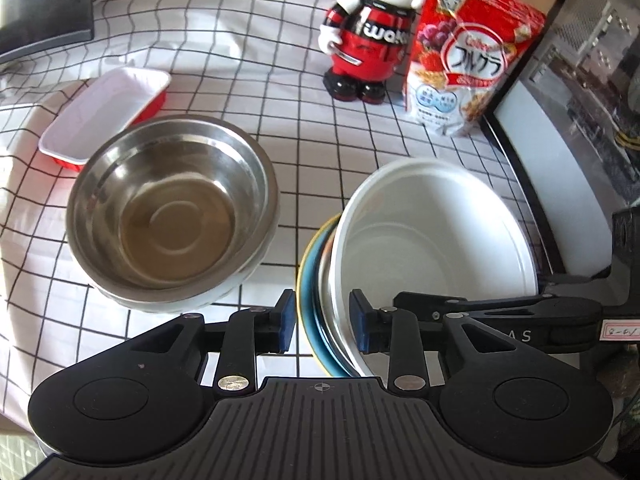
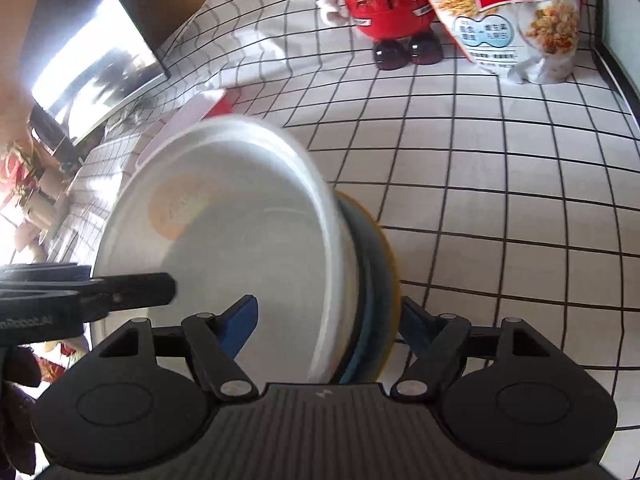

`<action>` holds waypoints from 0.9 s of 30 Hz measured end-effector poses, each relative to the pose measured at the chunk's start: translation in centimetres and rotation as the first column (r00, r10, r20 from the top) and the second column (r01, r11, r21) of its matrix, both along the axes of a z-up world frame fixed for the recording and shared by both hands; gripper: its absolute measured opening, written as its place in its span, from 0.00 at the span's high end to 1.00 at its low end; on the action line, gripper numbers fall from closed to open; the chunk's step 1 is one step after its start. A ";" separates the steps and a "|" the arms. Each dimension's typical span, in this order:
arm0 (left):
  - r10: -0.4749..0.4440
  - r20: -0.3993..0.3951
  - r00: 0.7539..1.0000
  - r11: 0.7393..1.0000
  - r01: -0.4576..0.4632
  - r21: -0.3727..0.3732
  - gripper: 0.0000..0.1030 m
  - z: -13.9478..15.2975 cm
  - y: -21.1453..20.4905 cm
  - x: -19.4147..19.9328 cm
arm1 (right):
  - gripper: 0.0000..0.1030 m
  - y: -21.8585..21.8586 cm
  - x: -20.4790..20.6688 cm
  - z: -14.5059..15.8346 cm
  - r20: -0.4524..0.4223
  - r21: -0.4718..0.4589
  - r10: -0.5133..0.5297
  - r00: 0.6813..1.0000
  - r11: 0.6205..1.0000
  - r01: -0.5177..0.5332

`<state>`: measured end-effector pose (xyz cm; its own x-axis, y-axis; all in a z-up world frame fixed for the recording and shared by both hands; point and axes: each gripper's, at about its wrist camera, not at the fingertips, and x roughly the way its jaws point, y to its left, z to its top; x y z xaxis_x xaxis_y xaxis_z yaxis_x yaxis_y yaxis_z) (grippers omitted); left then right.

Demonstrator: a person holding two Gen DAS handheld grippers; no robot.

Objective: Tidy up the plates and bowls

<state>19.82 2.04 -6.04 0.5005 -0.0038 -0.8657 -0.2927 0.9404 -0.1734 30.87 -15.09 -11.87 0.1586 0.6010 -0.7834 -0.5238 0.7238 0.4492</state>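
A stack of a white bowl (image 1: 432, 236) nested over a white plate and a blue plate with a yellow rim (image 1: 310, 280) is held tilted above the table. My left gripper (image 1: 323, 320) is shut on the stack's rim at one side. My right gripper (image 2: 326, 320) is shut on the same stack (image 2: 240, 232) at the other side, one blue pad (image 2: 240, 320) inside the bowl, the other under the yellow-rimmed plate (image 2: 380, 280). A steel bowl (image 1: 172, 204) stands on the checked cloth, left of the stack.
A red tray with a white inside (image 1: 108, 112) lies behind the steel bowl. A red robot figure (image 1: 368, 36) and a cereal bag (image 1: 472, 52) stand at the back. A microwave (image 1: 580, 100) is at the right, a dark monitor (image 2: 96, 64) at the back left.
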 end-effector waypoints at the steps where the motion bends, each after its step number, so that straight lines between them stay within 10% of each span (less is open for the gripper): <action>1: 0.008 -0.004 1.000 1.000 -0.008 -0.011 0.68 0.1 0.2 0.0 | 0.28 -0.2 0.1 -0.1 -0.010 0.007 -0.013 1.000 1.000 0.013; 13: 0.042 -0.109 0.993 0.998 -0.046 -0.038 0.66 -1.0 1.1 1.8 | 0.34 -0.7 1.0 -0.6 -0.128 0.075 -0.050 0.991 0.995 0.059; 27: -0.017 -0.189 0.982 0.999 0.010 -0.040 0.67 -2.7 0.8 3.1 | 0.36 -0.7 1.1 -0.4 -0.015 -0.027 -0.081 0.997 0.996 0.081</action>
